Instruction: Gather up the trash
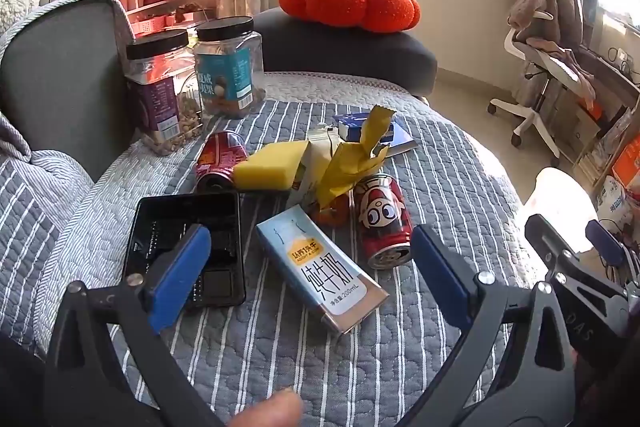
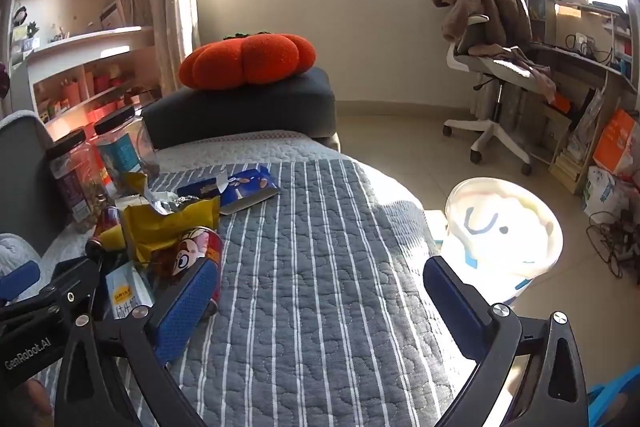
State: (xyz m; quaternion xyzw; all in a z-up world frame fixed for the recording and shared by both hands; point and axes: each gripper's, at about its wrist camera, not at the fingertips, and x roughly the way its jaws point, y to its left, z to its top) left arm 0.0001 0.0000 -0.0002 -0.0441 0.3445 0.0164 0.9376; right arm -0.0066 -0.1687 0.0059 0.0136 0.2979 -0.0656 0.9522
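Note:
A heap of trash lies on the striped quilt [image 1: 280,347]. It holds a pale blue milk carton [image 1: 320,267], a red can with a cartoon face [image 1: 384,223], a second red can [image 1: 220,159], a yellow sponge [image 1: 268,167], a crumpled yellow wrapper [image 1: 356,159], a torn blue wrapper [image 2: 240,189] and a black plastic tray [image 1: 188,227]. My left gripper [image 1: 310,239] hangs open just above the carton, its jaws wide on either side. My right gripper [image 2: 320,267] stands open over bare quilt, right of the heap. A white bin [image 2: 504,227] sits on the floor beside the bed.
Two black-lidded snack jars [image 1: 164,95] [image 1: 230,67] stand against the grey backrest at the left. An orange pumpkin cushion [image 1: 348,1] rests on a dark pad behind. An office chair [image 2: 492,67] draped with a blanket, a desk and cables fill the right side.

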